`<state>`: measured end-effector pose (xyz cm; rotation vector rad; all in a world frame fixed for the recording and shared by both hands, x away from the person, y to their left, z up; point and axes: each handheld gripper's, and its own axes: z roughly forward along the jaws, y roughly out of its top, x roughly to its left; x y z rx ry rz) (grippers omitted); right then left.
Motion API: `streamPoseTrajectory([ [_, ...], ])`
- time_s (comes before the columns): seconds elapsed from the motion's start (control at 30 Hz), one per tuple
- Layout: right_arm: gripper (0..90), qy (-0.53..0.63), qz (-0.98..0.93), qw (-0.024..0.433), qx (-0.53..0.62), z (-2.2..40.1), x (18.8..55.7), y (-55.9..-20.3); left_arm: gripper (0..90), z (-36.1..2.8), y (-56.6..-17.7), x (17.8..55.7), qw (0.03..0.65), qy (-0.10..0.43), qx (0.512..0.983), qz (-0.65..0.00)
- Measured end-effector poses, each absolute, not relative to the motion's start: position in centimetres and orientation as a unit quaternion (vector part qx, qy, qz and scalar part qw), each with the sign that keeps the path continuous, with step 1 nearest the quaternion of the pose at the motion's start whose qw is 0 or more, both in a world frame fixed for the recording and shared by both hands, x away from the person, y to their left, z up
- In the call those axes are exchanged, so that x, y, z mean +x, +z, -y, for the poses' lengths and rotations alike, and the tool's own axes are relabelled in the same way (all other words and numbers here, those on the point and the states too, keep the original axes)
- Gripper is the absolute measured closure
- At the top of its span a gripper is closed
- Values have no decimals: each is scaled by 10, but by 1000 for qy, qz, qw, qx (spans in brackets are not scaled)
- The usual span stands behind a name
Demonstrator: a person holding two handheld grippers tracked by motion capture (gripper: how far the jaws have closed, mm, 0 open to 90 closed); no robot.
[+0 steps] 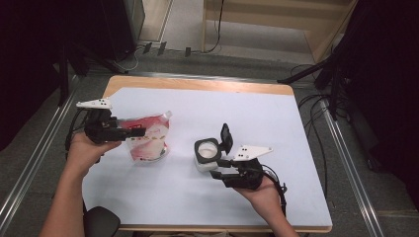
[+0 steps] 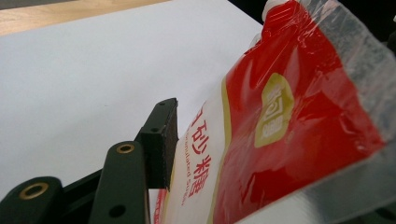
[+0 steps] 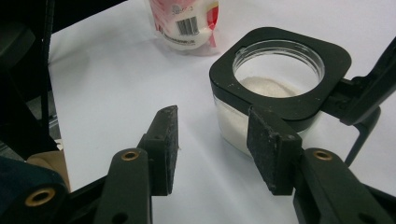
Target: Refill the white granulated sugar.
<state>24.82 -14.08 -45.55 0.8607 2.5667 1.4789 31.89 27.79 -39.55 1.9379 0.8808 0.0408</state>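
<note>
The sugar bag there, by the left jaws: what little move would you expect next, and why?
Probably the left gripper draws back from the sugar bag. The bag stands on the table on its own, with the jaws at its side and apparently slack. The jar already holds white grains, lid flipped up; the right gripper, jaws open, sits beside it, so shutting the lid may follow.

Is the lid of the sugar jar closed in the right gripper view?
No, the jar stands open, its black lid flipped back, with white sugar visible inside.
</note>
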Motion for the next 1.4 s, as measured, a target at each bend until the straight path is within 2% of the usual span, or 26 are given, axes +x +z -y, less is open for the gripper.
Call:
streamPoseTrajectory([
  [0.53, 542, 481, -830, 33, 281, 145, 249, -453, 444, -278, -392, 310, 475, 22, 807, -350],
  [0.87, 542, 480, -830, 33, 282, 145, 250, -453, 441, -287, -380, 303, 489, 16, 796, -357],
  [1.4, 542, 476, -833, 33, 280, 145, 251, -453, 444, -289, -354, 293, 475, 31, 808, -348],
])
